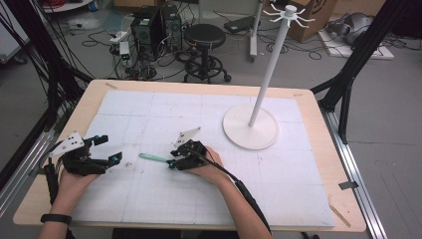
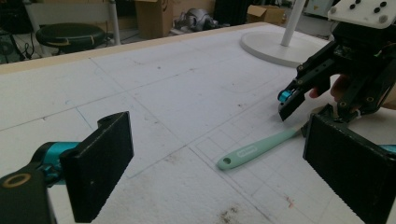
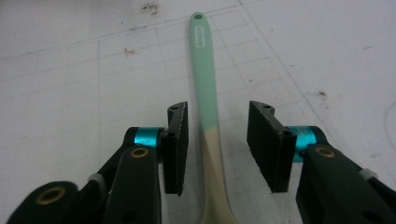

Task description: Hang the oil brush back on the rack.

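At the near edge, a person's L hand (image 1: 74, 175) held the left gripper (image 1: 107, 149) low over the white foam board (image 1: 209, 199), jaws wide apart w/ nothing between. Mid-table, the right gripper (image 3: 217, 140) sat w/ jaws apart either side of a mint-handled utensil (image 3: 205, 84) lying flat, not clamped. Beyond, a white pole stand (image 1: 250, 129) stood upright
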`<state>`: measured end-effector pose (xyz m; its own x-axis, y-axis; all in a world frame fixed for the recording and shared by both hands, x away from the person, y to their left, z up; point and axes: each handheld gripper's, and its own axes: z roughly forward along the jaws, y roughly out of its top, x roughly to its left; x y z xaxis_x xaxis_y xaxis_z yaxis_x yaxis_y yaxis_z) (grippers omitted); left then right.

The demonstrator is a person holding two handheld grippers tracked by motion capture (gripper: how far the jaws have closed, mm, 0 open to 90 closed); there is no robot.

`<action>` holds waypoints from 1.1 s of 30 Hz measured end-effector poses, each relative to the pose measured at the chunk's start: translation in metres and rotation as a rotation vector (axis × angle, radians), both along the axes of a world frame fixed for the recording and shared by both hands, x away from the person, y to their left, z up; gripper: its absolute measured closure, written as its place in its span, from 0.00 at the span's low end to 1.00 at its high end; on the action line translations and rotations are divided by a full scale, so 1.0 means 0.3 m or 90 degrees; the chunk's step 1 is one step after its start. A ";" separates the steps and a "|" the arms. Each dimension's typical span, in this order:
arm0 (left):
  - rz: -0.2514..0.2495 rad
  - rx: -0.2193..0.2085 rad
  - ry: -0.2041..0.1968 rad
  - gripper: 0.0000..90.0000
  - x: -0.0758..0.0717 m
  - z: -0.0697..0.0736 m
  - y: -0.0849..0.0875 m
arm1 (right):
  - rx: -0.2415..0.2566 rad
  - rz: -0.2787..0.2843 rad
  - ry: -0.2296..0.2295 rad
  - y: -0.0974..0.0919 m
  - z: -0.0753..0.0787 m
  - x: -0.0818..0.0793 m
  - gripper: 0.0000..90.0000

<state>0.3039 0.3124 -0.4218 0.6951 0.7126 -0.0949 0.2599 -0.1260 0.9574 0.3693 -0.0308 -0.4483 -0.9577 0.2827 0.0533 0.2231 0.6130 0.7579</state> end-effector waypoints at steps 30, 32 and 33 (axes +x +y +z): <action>-0.001 0.009 0.006 0.10 -0.002 -0.006 -0.004 | -0.029 -0.003 -0.029 0.017 0.006 -0.026 0.92; -0.001 0.009 0.006 0.10 -0.002 -0.007 -0.004 | -0.030 -0.001 -0.029 0.017 0.008 -0.027 0.92; -0.001 0.008 0.006 0.10 -0.002 -0.007 -0.003 | -0.031 -0.003 -0.033 0.016 0.009 -0.027 0.92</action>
<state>0.3033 0.3114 -0.4238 0.6949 0.7132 -0.0922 0.2690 -0.1389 0.9531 0.3612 -0.0262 -0.4456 -0.9577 0.2876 -0.0104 0.1867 0.6484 0.7380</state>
